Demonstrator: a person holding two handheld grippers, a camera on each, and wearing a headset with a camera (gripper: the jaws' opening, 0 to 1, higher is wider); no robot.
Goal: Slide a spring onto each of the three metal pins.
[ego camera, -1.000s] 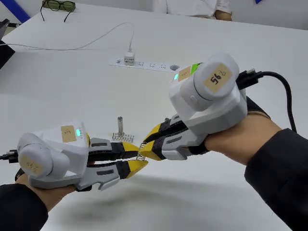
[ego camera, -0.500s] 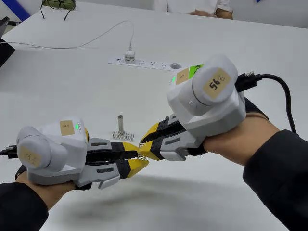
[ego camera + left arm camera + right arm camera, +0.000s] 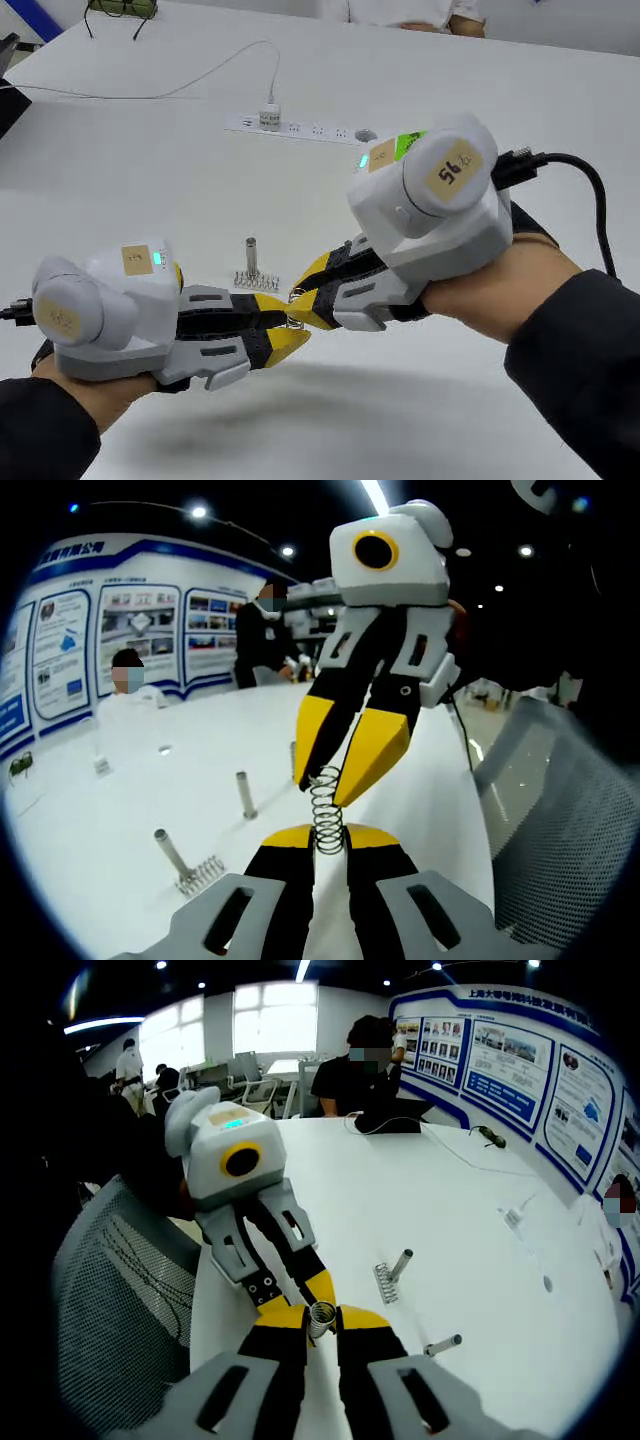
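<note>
Desk [image 3: 150,170]: white, with a power strip [image 3: 300,131] lying well back from the work.

Right hand-held gripper [image 3: 297,303]: comes in from the upper right and slopes down to the left. A hand wraps its body and a black cable runs off behind. Its jaws are narrow and pinch the upper end of the spring [image 3: 327,815].

Left hand-held gripper [image 3: 295,323]: held low and nearly level, pointing right, tip to tip with the right one. Its jaws are also narrow, and the spring's lower end sits between the yellow tips. The contact itself is masked by the tips, so how deep the spring sits cannot be told.

Pin [image 3: 251,255]: upright on the desk just behind the two grippers. Its foot is partly cut off by the left gripper in the head view.

Second pin [image 3: 243,793]: stands apart from the first (the left gripper view is curved, so whether it tilts cannot be told).

Spare springs [image 3: 255,283]: a small row at the first pin's foot, too fine to count.

The held spring is in the air between the two grippers, clear of both pins.
</note>
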